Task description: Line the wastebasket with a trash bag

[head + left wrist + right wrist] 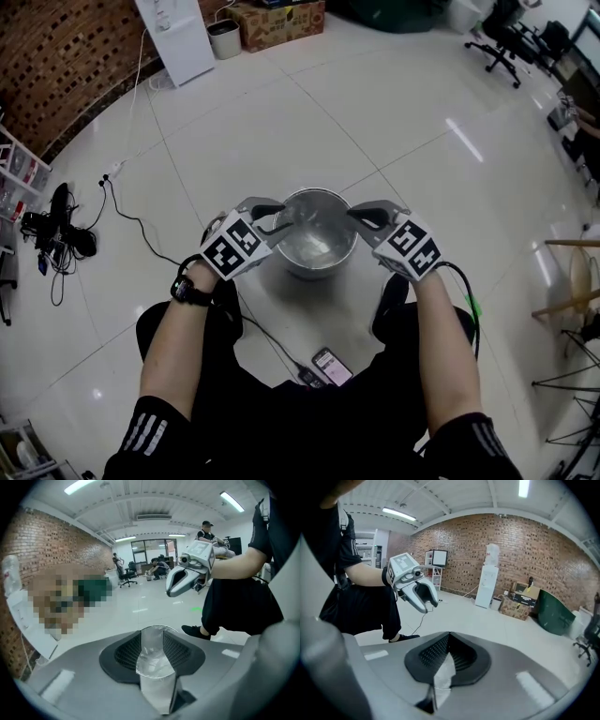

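My tally: wastebasket (314,269), 1; trash bag (153,656), 1; left gripper (274,217) plus right gripper (361,217), 2; phone (332,366), 1; cardboard box (281,21), 1.

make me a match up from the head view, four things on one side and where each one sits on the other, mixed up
Things:
1. wastebasket
2. phone
3. cardboard box
4. office chair

Places:
a. top right corner of the head view
b. nearest the bottom edge of the head view
c. between the left hand-held gripper and the right hand-held gripper
d. top edge, near the middle of the head view

Pairs: 1-c, 2-b, 3-d, 4-a
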Motion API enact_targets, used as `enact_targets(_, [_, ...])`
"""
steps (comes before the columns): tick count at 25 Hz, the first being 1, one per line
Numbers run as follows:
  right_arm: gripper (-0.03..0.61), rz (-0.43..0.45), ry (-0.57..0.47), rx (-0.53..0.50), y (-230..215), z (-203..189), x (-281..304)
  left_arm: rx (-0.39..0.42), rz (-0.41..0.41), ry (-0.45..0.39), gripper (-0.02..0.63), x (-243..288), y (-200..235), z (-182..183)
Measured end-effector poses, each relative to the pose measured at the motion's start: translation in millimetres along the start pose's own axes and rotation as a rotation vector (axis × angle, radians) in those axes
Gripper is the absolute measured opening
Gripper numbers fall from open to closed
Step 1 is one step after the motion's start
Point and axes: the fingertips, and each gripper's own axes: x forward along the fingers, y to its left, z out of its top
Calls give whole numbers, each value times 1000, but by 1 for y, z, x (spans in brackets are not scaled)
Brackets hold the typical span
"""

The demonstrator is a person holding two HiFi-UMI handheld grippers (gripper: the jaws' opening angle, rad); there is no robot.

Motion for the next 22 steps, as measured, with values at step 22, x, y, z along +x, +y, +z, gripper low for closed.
enact_targets(22, [6, -59, -65, -42, -21, 24, -3, 119, 8, 24, 141, -5, 10, 15])
